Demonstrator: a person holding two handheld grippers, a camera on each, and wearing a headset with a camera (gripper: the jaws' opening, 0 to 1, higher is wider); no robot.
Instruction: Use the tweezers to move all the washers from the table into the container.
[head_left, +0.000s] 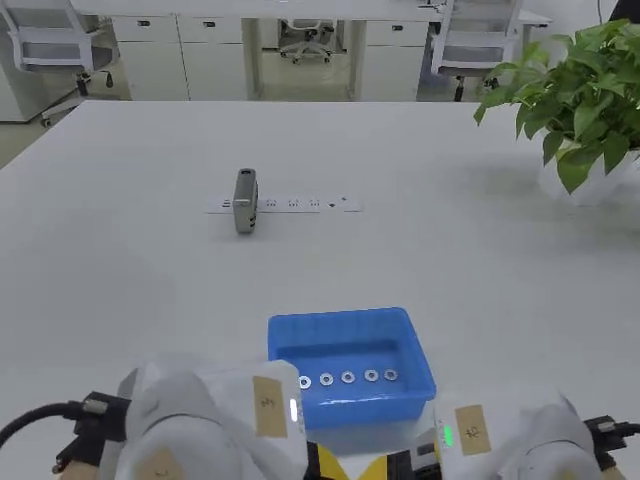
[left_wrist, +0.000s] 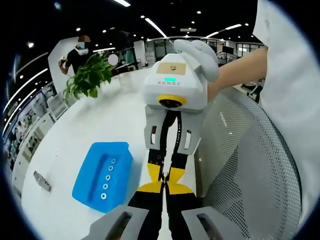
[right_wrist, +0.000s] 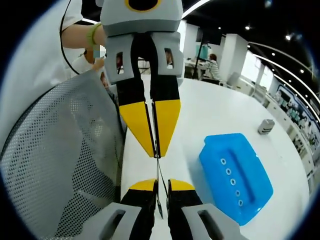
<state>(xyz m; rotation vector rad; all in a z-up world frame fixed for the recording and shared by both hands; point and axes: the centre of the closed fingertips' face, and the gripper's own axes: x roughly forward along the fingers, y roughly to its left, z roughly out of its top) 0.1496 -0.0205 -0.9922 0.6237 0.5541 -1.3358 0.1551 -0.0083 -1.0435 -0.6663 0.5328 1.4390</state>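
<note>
Grippers nose-to-nose on the tweezers at the near table edge; job looks about done.
L gripper (right_wrist: 156, 150) has its jaws pinched flat on 1 pr of tweezers (right_wrist: 158, 172). R gripper (right_wrist: 161, 183) has its jaws nearly together round the other end, can't tell if it's actually gripping. Prob. a hand-over, or steadying w/ both. Blue container (head_left: 340, 321) sits just beyond them, near centre of the table (head_left: 150, 280), w/ 5 washers (head_left: 347, 377) in a neat row inside. Farther off: 1 power strip (head_left: 300, 204), 1 grey adapter (head_left: 246, 200) at its left end, 1 plant (head_left: 585, 95) far right.
</note>
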